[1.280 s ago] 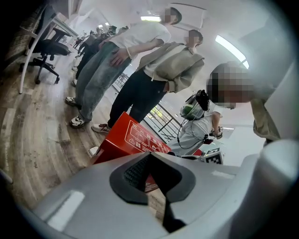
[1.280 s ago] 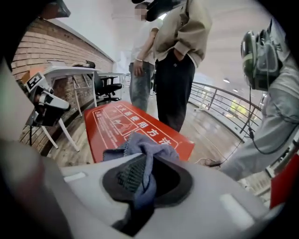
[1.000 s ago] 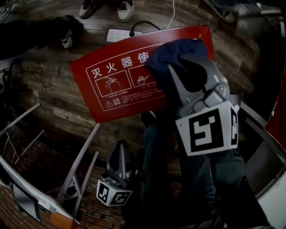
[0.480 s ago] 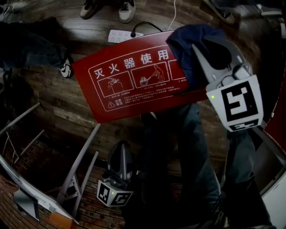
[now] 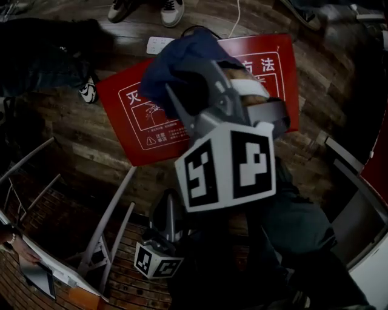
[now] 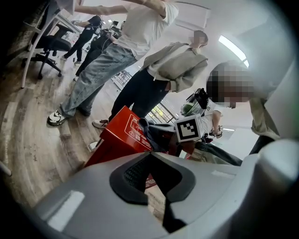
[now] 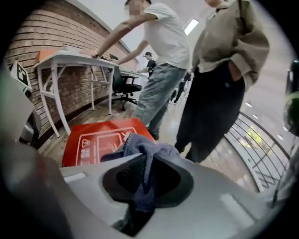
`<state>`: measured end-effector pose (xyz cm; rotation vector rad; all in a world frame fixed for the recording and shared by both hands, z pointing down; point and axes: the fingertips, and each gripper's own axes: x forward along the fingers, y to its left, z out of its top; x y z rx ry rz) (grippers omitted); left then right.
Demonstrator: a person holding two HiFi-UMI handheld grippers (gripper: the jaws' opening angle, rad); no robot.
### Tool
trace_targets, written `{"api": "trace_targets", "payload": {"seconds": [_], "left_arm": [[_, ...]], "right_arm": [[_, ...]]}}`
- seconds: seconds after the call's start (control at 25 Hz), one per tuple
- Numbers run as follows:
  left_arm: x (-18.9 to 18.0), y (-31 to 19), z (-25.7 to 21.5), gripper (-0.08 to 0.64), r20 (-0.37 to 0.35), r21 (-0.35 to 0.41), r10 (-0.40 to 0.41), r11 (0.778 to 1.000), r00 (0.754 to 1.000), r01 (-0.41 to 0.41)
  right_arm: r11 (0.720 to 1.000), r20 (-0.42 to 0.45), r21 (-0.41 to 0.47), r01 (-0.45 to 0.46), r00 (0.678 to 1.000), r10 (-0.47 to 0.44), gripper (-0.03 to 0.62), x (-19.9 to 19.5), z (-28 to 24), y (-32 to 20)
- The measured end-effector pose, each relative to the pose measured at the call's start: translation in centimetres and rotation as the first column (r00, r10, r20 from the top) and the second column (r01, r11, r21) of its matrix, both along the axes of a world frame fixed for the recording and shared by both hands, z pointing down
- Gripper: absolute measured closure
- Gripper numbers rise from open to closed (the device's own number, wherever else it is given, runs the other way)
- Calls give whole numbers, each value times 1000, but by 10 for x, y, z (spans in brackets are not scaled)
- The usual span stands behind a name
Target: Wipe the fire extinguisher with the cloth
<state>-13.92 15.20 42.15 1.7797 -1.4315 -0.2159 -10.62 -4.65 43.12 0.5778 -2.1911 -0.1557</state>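
The fire extinguisher is housed in a red box point(image 5: 139, 130) with white printed instructions on its top, lying on the wood floor. A dark blue cloth point(image 5: 176, 60) rests on the box's upper left part, bunched in my right gripper point(image 5: 189, 82), which is shut on it. In the right gripper view the cloth point(image 7: 149, 154) spills out between the jaws above the red box point(image 7: 93, 140). My left gripper point(image 5: 165, 200) hangs low near my legs, shut and holding nothing. Its own view looks at the red box point(image 6: 122, 135) from the side, with the cloth point(image 6: 148, 133) draped on it.
Several people stand close around the box; shoes point(image 5: 170, 12) and a white power strip point(image 5: 159, 43) lie just beyond it. A white desk frame point(image 5: 103, 230) and a brick wall are at my left. An office chair point(image 6: 51, 46) stands further off.
My right gripper with the cloth swung first to the right end of the box top, then swept back left across it. The left gripper has stayed put.
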Motion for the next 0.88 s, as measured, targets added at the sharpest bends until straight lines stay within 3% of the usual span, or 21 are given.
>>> {"api": "trace_targets", "payload": {"seconds": [0.08,0.2,0.32,0.4,0.52,0.6,0.68,0.76,0.88], "left_arm": [[-2,0,-1,557,6,-2,-3,1000,1000,3],[-4,0,-1,557,9,-2,-11,1000,1000,11],[-7,0,-2,557,7,1,-19,1000,1000,19],[-9,-1,-3,557,6,7,-26,1000,1000,26],[-14,-1,-5,557,1,15,-39,999,999,39],[-18,1,-6,557,-1,17,-41,999,999,41],[-23,4,-4,557,-1,15,-44,999,999,44],[-26,7,-1,557,-2,9,-50,999,999,50],[-27,10,3,557,-8,0,-53,999,999,53]], "right_arm": [[991,3,-2,132,991,-132,549,-45,1,25],[967,47,-17,256,966,-255,548,-87,-2,59],[937,78,-51,346,937,-341,549,-90,1,86],[935,68,-52,351,935,-347,548,-70,4,85],[963,81,-75,257,964,-251,549,-21,2,61],[984,117,-38,172,979,-167,548,14,-5,31],[998,149,-59,10,989,-1,548,55,-7,2],[979,106,-118,-165,978,178,548,94,-1,-17],[979,-21,-51,-198,980,198,549,108,2,-28]]}}
